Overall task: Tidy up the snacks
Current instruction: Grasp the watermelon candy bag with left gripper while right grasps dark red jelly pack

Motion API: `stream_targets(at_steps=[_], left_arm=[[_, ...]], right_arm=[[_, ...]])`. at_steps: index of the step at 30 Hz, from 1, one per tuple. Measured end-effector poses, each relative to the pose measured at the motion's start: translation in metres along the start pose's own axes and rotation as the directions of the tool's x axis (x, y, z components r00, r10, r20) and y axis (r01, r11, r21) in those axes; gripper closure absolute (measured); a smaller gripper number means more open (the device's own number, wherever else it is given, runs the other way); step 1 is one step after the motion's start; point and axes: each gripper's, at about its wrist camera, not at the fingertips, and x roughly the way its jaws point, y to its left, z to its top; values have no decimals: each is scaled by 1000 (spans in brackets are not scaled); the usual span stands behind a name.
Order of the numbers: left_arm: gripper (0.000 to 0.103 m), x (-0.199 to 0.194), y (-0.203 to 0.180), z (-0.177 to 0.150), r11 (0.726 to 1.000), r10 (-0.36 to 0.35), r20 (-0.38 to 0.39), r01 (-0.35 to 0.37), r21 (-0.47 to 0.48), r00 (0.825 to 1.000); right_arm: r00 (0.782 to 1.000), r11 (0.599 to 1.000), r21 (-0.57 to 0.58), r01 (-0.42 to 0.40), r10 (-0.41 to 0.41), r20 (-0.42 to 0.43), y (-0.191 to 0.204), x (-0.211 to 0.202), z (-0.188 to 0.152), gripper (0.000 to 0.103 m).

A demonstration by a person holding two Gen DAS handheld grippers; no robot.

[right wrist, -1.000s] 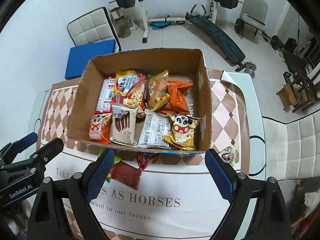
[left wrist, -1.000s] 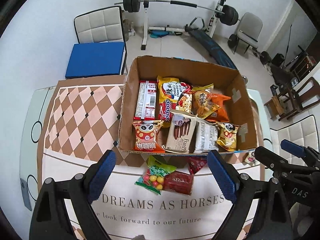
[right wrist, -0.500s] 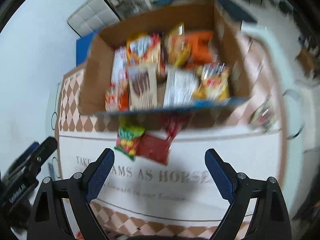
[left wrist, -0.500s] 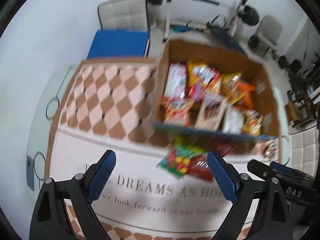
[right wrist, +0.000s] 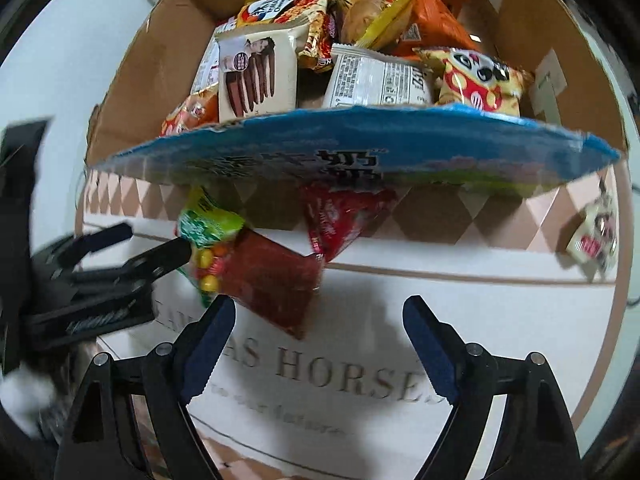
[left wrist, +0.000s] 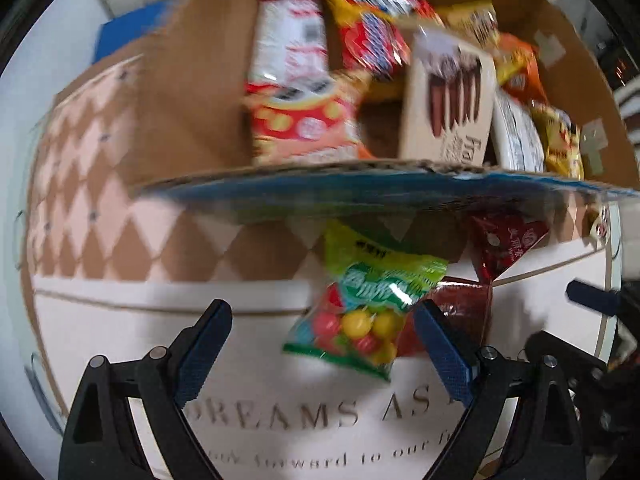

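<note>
A green bag of coloured gumballs (left wrist: 368,312) lies on the tablecloth in front of the cardboard box (left wrist: 188,80). My left gripper (left wrist: 320,320) is open and low over it, the bag lying between the fingers near the right one, untouched. A dark red packet (right wrist: 272,284) lies beside the bag, and a brighter red packet (right wrist: 336,216) sits half under the box's blue flap. My right gripper (right wrist: 318,308) hovers just in front of the dark red packet, its jaws closing with nothing between them. The box (right wrist: 132,92) holds several snack packs.
A small white packet (right wrist: 592,236) lies alone on the checked cloth at the right, by the box's corner. The box's blue flap (right wrist: 360,152) overhangs the loose packets. The left gripper's body (right wrist: 120,248) stands close on the left of the right wrist view.
Both grippers have dropped steeply toward the table, so the box and loose packets now loom large. The right jaws stand slightly narrower than before.
</note>
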Motion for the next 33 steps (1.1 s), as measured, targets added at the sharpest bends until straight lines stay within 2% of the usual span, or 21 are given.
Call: stream_targets(at_steps=[3, 4, 5, 6, 7, 10, 14, 18, 23, 25, 27, 29, 30, 31, 33], left_arm=[[10, 13, -9, 3, 999, -35, -7, 35, 37, 999], [17, 15, -10, 2, 998, -43, -6, 43, 37, 999], [36, 16, -10, 1, 998, -60, -10, 61, 34, 998], [47, 18, -10, -2, 997, -77, -20, 77, 25, 997], [53, 20, -10, -7, 997, -81, -31, 82, 14, 996], [53, 18, -6, -22, 997, -77, -20, 77, -5, 997], [53, 16, 8, -49, 993, -81, -33, 78, -92, 996], [53, 14, 29, -84, 974, -78, -50, 66, -215, 996], [52, 13, 40, -108, 951, -96, -53, 76, -301, 994], [51, 15, 42, -113, 942, -105, -50, 83, -326, 993], [51, 15, 42, -115, 940, -106, -44, 85, -331, 993], [50, 15, 44, -114, 936, -113, -42, 92, -339, 993], [50, 14, 44, -115, 934, -119, -41, 98, -344, 992], [50, 13, 47, -113, 932, -125, -39, 103, -348, 991], [50, 13, 48, -114, 928, -133, -37, 112, -356, 990]], right_arm=[[1000, 997, -80, 17, -15, 15, 0, 0, 2, 15], [1000, 993, -118, 19, -16, 23, 2, -1, 3, 15], [1000, 988, -150, 20, -17, 24, 4, 0, 4, 15], [1000, 982, -186, 17, -14, 20, 7, 1, 5, 15], [1000, 978, -209, 16, -12, 17, 9, 1, 6, 15], [1000, 957, -290, 10, -9, 5, 21, 7, 7, 15], [1000, 936, -352, 0, -5, -15, 34, 21, 9, 15], [1000, 908, -420, -1, -10, -25, 53, 39, 11, 15], [1000, 854, -519, 21, -30, -9, 79, 60, 8, 15], [997, 859, -509, 45, -73, -34, 82, 74, 7, 19], [996, 870, -493, 30, -66, -56, 82, 80, 3, 19], [994, 896, -444, -30, -20, -108, 79, 80, -2, 19], [984, 915, -388, -111, 47, -170, 77, 80, -5, 20], [978, 925, -353, -141, 76, -193, 76, 80, -7, 20], [981, 940, -317, -124, 70, -179, 74, 75, -7, 19]])
